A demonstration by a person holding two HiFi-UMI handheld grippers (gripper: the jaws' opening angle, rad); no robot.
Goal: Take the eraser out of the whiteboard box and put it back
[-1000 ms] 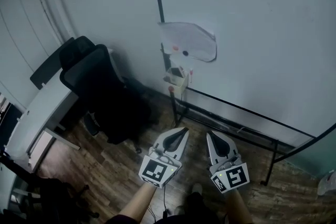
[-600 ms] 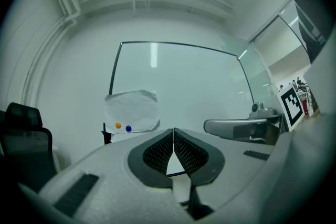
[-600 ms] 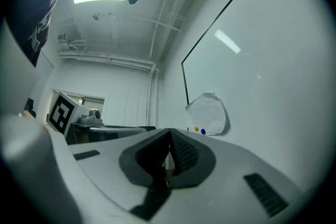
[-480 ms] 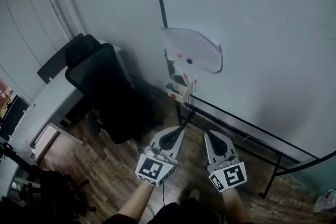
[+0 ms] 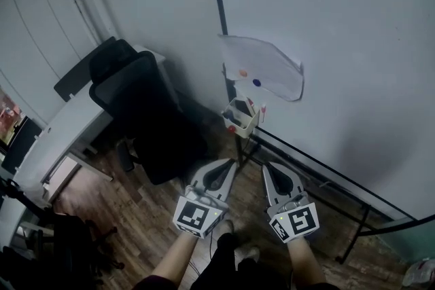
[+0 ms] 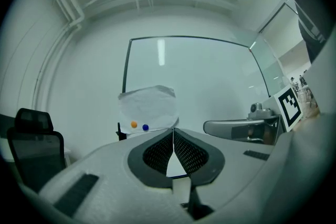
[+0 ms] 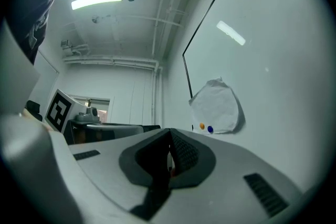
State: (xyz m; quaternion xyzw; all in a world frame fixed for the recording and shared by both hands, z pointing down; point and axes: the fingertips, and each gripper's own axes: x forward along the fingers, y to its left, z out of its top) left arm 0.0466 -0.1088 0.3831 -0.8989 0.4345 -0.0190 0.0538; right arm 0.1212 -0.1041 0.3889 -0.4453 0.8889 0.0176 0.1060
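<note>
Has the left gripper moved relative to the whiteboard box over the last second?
Yes. In the head view the left gripper has come nearer the whiteboard box mounted on the board's frame; the gap between them has shrunk.

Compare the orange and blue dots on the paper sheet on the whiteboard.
Colour: the orange dot is orange, the blue dot dark blue. Place: the orange dot sits nearer the whiteboard's black frame edge; the blue dot lies further in. Both are small, round, side by side near the lower edge of the paper sheet.

No legible text or labels anywhere.
</note>
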